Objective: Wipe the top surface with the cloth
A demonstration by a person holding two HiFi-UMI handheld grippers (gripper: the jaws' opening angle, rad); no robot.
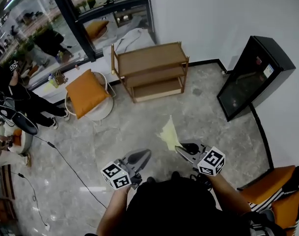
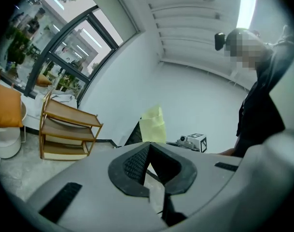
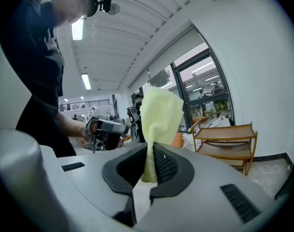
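As seen close, right claw (image 3: pixel 147 151) pinches cloth (image 3: pixel 159 112) (yellow).

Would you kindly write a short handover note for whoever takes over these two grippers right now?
Left claw: shut, nothing in it.
Right claw: shut on the yellow cloth, which stands up out of it.
Wooden shelf: well ahead of both claws, touched by neither; its top tier looks bare.
Done: cloth is in hand.
Left: walk up to the shelf and wipe its top; no wiping has started.
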